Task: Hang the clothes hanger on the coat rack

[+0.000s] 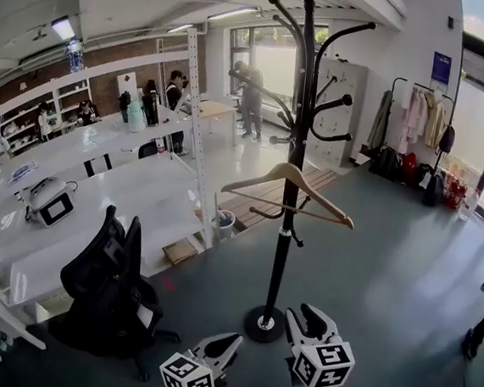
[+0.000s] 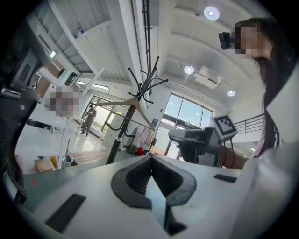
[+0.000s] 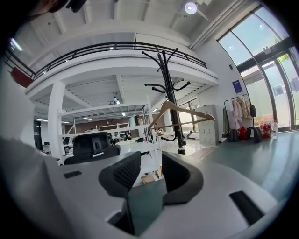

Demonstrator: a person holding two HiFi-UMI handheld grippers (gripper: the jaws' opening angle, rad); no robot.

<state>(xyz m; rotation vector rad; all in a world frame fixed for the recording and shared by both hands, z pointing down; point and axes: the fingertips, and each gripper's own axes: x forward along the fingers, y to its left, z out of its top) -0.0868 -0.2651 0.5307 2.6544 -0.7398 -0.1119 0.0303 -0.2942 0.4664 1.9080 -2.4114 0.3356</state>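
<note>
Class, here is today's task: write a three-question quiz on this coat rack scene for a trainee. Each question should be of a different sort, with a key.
1. True or false: the wooden hanger is held in the right gripper.
2. Multiple choice: the left gripper has its jaws A) wide apart, B) together with nothing between them, C) shut on the hanger.
3. Fill in: the hanger hangs on the black ____.
Key: 1 false, as the right gripper is open and empty. 2 B. 3 coat rack.
</note>
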